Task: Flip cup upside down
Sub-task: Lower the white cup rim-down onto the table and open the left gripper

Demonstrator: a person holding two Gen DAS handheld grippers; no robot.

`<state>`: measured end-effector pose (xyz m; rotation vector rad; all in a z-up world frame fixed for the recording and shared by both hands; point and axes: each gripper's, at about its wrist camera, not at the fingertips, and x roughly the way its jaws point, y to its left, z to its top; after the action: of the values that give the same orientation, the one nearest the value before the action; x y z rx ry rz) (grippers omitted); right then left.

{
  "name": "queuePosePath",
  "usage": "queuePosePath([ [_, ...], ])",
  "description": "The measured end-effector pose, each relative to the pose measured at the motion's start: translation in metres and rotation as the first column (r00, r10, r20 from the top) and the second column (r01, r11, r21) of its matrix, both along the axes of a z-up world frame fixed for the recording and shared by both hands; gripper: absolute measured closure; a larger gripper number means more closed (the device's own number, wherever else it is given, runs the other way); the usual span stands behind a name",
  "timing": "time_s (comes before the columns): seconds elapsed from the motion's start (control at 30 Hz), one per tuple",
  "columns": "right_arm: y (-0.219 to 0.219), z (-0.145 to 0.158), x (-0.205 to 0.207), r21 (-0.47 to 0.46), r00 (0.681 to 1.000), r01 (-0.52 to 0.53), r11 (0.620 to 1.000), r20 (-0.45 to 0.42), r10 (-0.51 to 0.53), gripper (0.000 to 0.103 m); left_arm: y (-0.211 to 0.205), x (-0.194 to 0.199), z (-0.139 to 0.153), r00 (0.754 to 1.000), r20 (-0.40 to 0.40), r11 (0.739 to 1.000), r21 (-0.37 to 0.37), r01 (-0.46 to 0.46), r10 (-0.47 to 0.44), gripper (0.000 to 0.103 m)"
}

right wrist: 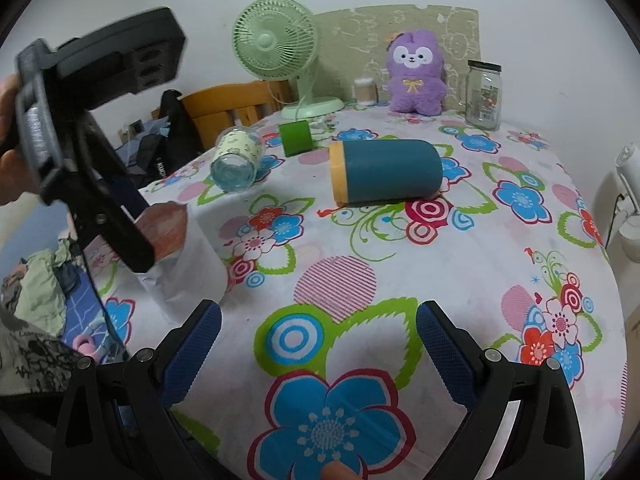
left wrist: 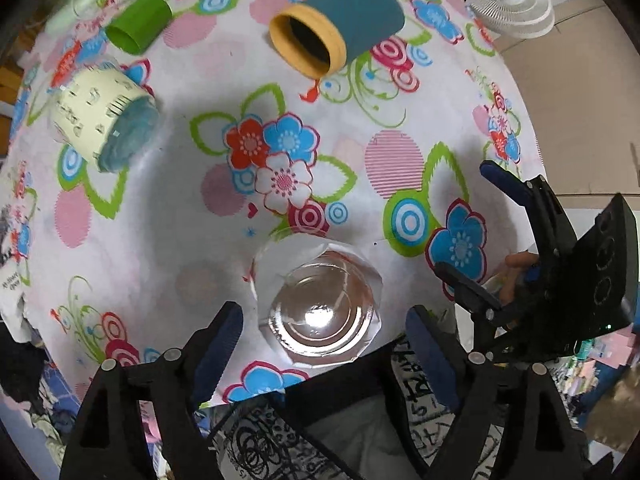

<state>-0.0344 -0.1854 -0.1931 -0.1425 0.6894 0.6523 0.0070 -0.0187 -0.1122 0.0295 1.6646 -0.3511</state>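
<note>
A clear faceted glass cup (left wrist: 318, 300) stands on the flowered tablecloth near the table's front edge; I look down on its round end, and which way up it stands is unclear. My left gripper (left wrist: 326, 334) is open, one finger on each side of it, not touching. In the right wrist view the same cup (right wrist: 182, 256) appears pale at the left, under the left gripper's black body (right wrist: 92, 140). My right gripper (right wrist: 318, 350) is open and empty over the cloth. It also shows in the left wrist view (left wrist: 476, 232) at the right.
A teal cup with a yellow rim (right wrist: 386, 171) lies on its side mid-table. A clear cup with a cream label (right wrist: 237, 160) and a green cup (right wrist: 295, 138) also lie there. A green fan (right wrist: 276, 46), purple plush (right wrist: 416, 74) and glass jar (right wrist: 483, 94) stand at the back.
</note>
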Motion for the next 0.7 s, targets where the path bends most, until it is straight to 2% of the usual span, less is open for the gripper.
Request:
queuePosePath([
  [0.17, 0.009, 0.006, -0.001, -0.053, 0.997, 0.072, 0.996, 0.007, -0.072, 0.004, 0.007, -0.004, 0.020, 0.991, 0.136, 1.000, 0.029, 0.000, -0.004, 0.013],
  [0.33, 0.012, 0.022, -0.005, -0.067, 0.986, 0.163, 0.984, 0.034, -0.161, 0.004, 0.024, -0.010, 0.042, 0.957, 0.290, 0.999, 0.052, -0.017, 0.001, 0.012],
  [0.47, 0.012, 0.042, -0.012, -0.040, 0.977, 0.204, 0.978, 0.067, -0.201, 0.004, 0.032, -0.020, 0.063, 0.903, 0.429, 0.996, 0.078, -0.048, 0.010, 0.010],
  [0.7, 0.021, 0.082, -0.030, 0.018, 0.965, 0.233, 0.972, 0.116, -0.234, 0.004, 0.046, -0.040, 0.084, 0.816, 0.574, 0.991, 0.060, -0.116, 0.061, 0.008],
])
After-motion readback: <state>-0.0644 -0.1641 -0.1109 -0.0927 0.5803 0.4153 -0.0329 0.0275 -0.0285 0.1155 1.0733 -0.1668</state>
